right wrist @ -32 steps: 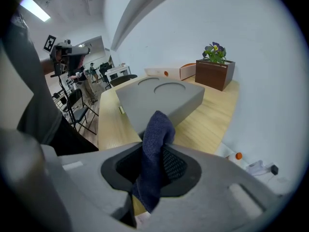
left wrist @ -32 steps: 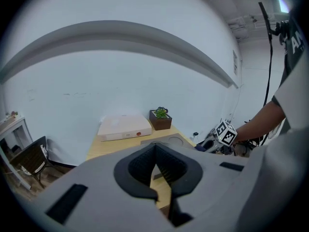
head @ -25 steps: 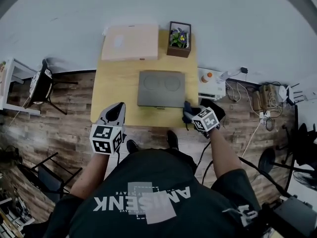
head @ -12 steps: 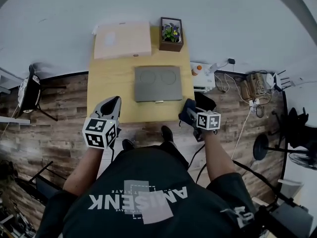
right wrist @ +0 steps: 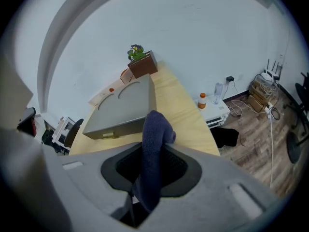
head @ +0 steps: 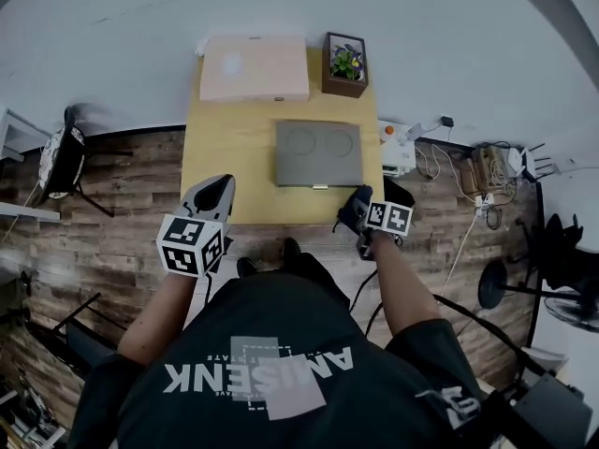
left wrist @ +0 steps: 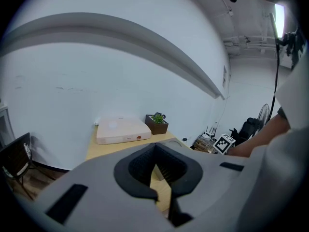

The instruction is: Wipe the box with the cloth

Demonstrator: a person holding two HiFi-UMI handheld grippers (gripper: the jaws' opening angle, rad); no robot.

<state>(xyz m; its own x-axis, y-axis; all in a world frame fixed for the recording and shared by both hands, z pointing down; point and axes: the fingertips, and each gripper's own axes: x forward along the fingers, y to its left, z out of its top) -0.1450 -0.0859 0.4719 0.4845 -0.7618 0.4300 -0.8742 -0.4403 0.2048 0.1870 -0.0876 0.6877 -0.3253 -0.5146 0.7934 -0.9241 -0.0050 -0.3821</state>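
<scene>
A flat grey rectangular box (head: 318, 152) with two circles pressed into its lid is seen lying on a light wooden table (head: 220, 152), towards the table's right half and close to its near edge. The right gripper (head: 360, 215) is held at that near edge, just short of the box's near right corner and apart from it. In the right gripper view its jaws are seen clamped on a dark blue cloth (right wrist: 153, 129), which is bunched between the pads, sticks up past them in a rounded fold and hangs below them. The cloth is not touching the box, which lies ahead of it across a strip of bare tabletop.

The left gripper (head: 208, 218) is held at the near left edge of the table, well apart from the box. In the left gripper view its jaws are seen closed tip to tip, with nothing caught between them.

At the back of the table, a pale pink flat box (head: 255, 68) is set on the left. A dark brown wooden planter (head: 344, 64) with a small green plant is set just beside it on the right. A white low cabinet (head: 398, 152) stands on the wood-plank floor (head: 122, 176) just beside the table's right edge.
</scene>
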